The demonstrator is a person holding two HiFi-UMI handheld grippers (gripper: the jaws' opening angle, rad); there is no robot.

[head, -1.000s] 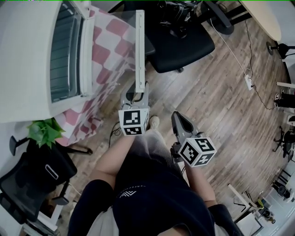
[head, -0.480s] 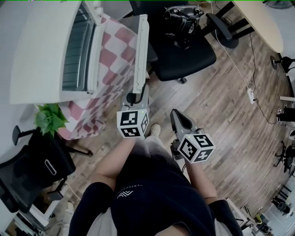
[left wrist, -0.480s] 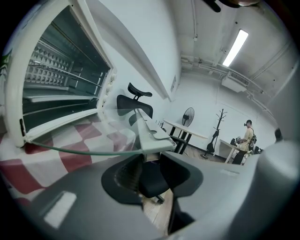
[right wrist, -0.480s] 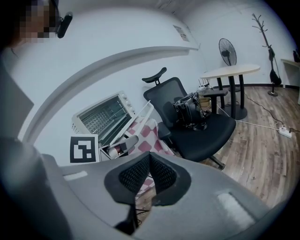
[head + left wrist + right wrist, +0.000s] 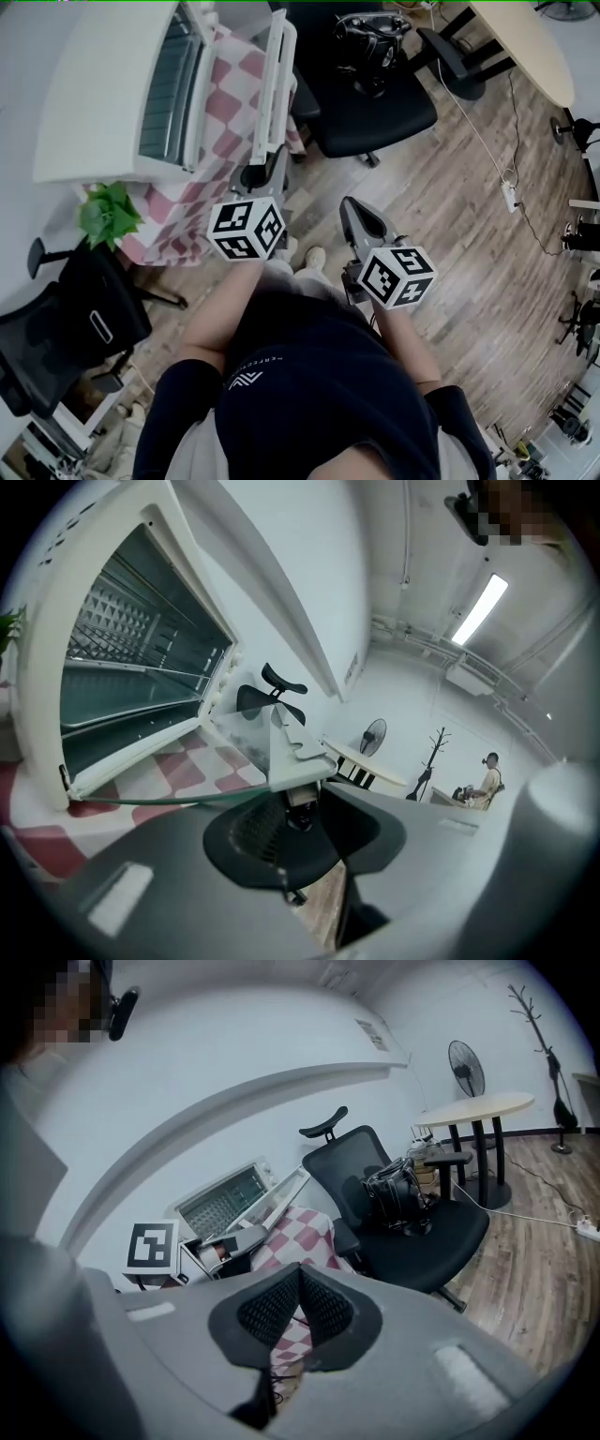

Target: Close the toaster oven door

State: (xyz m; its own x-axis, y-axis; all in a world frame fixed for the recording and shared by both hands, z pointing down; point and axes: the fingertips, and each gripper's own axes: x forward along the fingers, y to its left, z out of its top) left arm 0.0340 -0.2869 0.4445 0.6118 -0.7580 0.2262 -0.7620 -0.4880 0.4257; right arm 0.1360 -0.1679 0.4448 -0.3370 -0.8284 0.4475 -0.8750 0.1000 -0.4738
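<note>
The toaster oven (image 5: 103, 103) sits on a checkered cloth (image 5: 164, 234), its opening facing the person's right. Its door (image 5: 248, 94) stands half-raised, its long axis running away from the person, with the white handle (image 5: 277, 75) along the free edge. The left gripper (image 5: 269, 169) pinches the handle's near end between its jaws. The right gripper (image 5: 349, 208), jaws pressed together on nothing, hangs well apart above the floor.

We see even, fairly bright indoor light from a blown-out ceiling strip (image 5: 483, 607), only soft shadows, strong fisheye bending with black vignetted corners in both gripper views, the near left gripper (image 5: 298, 803) body soft and unfocused, and a dimmer, slightly soft head view.
</note>
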